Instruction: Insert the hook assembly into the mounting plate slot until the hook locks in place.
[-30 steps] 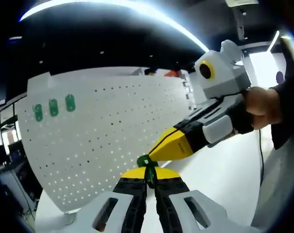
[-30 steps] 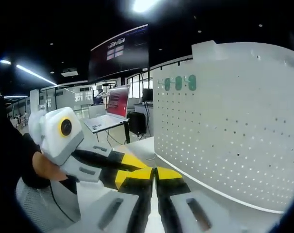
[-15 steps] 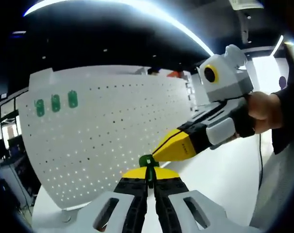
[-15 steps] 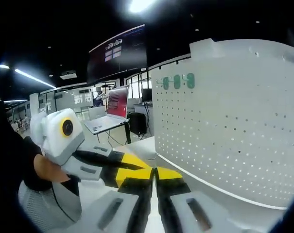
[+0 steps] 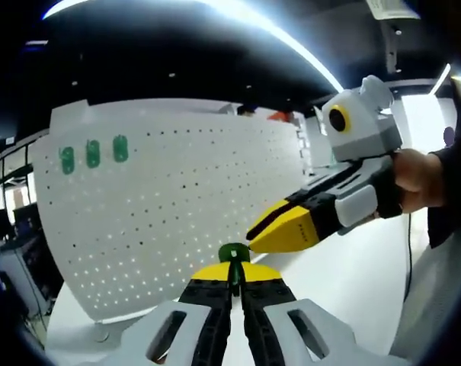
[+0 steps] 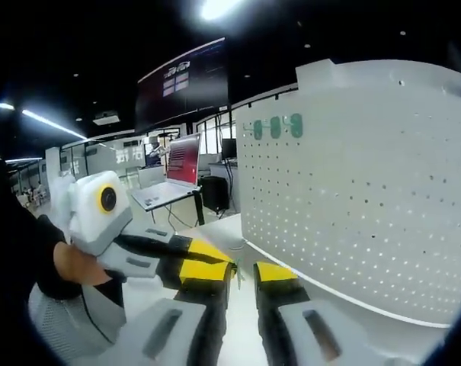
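1. Left claw is clamped on the hook, a small green piece poking up between its yellow tips.
2. Right claw has its jaws apart with nothing between them. From the left gripper view it sits just beside the hook, coming in from the right, and I can't tell if it touches.
3. A hand grips the right claw's handle.
4. Past both claws stands the board, a white perforated plate upright on the white bench. Three green pieces are already mounted in a row near its upper corner.
5. Progress, as I read it: the hook is held in the air, apart from the board, so the insertion isn't started. Left to do is lining it up with a slot and pushing until it locks.
6. Writing: a laptop and a dark overhead screen sit in the background, but the text is too small to read. No brands that I can make out.
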{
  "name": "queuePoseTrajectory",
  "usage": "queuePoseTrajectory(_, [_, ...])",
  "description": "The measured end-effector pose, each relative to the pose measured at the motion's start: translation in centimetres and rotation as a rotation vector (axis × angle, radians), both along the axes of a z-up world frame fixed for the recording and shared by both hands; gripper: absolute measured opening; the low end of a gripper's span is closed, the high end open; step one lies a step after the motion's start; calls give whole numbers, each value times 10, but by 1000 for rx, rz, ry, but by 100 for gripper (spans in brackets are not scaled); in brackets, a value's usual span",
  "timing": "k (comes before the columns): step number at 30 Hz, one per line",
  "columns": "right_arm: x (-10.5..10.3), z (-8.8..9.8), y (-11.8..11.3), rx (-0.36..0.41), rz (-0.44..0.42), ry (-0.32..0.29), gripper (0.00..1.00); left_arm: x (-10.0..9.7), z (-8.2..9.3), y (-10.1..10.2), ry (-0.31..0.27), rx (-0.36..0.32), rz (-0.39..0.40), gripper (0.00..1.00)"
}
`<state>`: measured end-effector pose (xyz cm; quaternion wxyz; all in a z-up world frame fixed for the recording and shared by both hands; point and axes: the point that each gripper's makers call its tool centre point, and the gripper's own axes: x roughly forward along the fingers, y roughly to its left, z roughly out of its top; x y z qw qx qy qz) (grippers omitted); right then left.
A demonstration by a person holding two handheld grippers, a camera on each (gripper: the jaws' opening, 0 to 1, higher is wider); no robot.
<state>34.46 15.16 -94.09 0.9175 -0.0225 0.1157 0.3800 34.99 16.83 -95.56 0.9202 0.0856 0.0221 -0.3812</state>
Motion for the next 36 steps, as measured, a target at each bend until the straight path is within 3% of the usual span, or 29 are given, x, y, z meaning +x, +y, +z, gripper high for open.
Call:
queuePoseTrajectory(12, [-7, 4, -1, -28, 10, -91, 27, 1, -1, 2, 17, -14, 11, 3])
queuePoseTrajectory(28, [-12, 0, -14, -19, -14, -85, 41, 2, -4, 3, 40, -28, 19, 3])
queuePoseTrajectory(36, [-12, -6, -23, -22, -46, -76, 42, 3, -7, 5, 50, -26, 25, 3])
